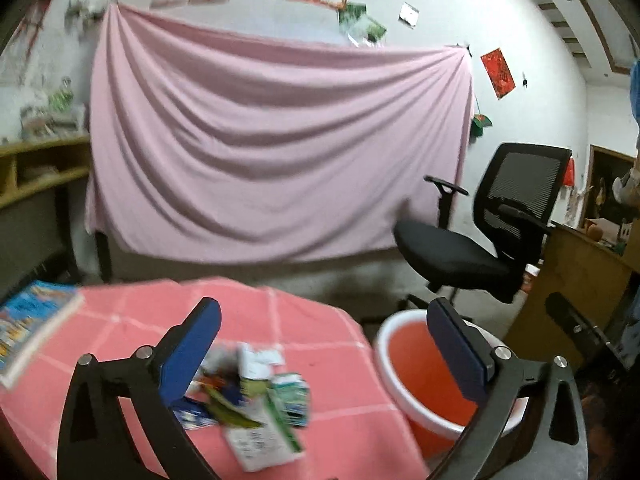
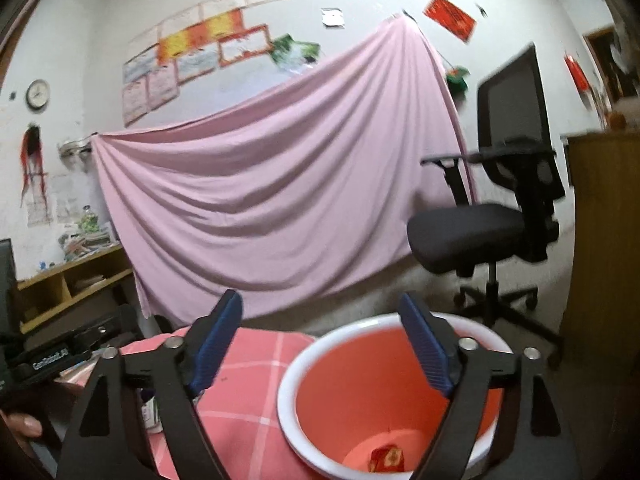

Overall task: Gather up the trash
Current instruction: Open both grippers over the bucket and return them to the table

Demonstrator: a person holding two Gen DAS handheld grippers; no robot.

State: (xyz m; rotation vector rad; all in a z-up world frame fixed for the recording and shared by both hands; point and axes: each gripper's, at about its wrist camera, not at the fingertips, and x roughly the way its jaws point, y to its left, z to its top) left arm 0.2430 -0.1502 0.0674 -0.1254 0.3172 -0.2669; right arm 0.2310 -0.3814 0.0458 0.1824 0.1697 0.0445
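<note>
Our left tool point(image 1: 324, 340) stands wide open with nothing between its blue pads point(image 1: 192, 354). It hangs above a desk point(image 1: 328, 344) covered in a pink checked cloth. Below and between the open fingers lies a blurred heap of trash point(image 1: 256, 400) on the cloth: small cartons, wrappers and a white box with green print, touching one another near the desk's front edge. A book point(image 1: 32, 328) with a blue cover lies at the desk's far left corner, well apart from the heap.

Our right tool point(image 2: 322, 344) is also wide open and holds nothing. It hangs over a bucket point(image 2: 304, 360) with a white rim and an orange inside, which stands just beside the right edge of the desk. At the bottom of the bucket lies a small red and gold wrapper point(image 2: 386, 458). At the left edge of the right wrist view we see the body of the other tool and the tip of a finger point(image 2: 26, 426) of the hand that holds it.

Behind everything a pink sheet point(image 1: 276, 140) hangs across the wall, and a black office chair point(image 1: 488, 232) stands to its right on the floor.
</note>
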